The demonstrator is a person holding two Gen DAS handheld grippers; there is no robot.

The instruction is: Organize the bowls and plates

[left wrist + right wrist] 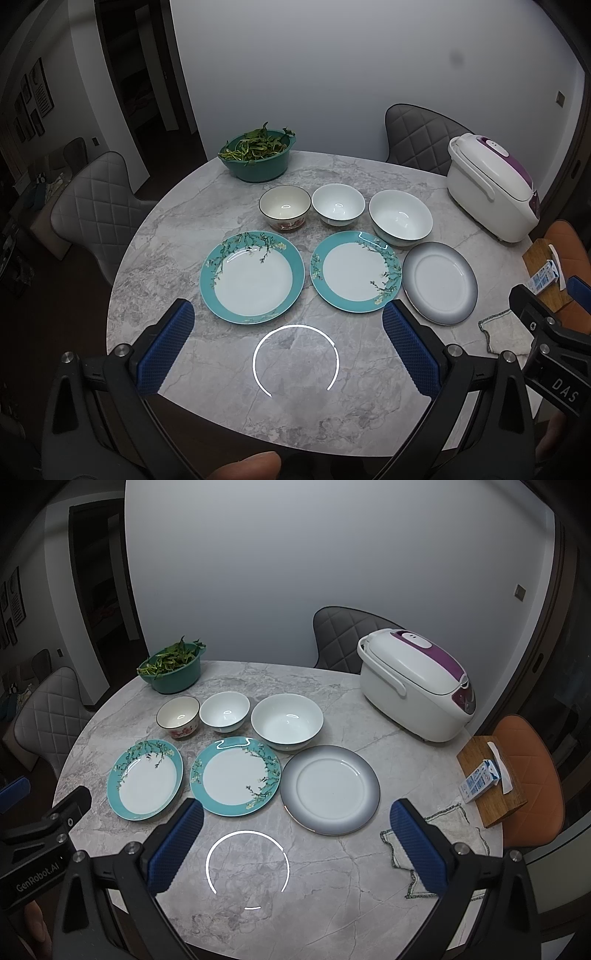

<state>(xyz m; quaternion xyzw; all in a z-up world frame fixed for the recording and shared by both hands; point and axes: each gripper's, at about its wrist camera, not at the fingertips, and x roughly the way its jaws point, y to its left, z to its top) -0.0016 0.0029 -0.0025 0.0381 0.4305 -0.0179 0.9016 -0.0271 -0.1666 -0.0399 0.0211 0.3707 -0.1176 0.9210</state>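
On the round marble table (177,236) lie three plates in a row: a teal floral plate (252,277) (144,784) at left, a second teal floral plate (355,276) (235,776) in the middle, and a grey-rimmed plate (439,282) (329,788) at right. Behind them stand three bowls: a cream bowl with a red flower pattern (284,208) (178,716), a small white bowl (338,204) (224,710) and a larger white bowl (400,218) (287,722). My left gripper (288,325) and right gripper (297,821) are both open and empty, held above the table's near edge, short of the plates.
A green basin of leafy greens (255,157) (171,670) stands at the back left. A white and purple rice cooker (493,186) (417,686) stands at the right. A cloth (439,845), a wooden box (491,782) and a small carton (478,781) lie at the right edge. Chairs surround the table.
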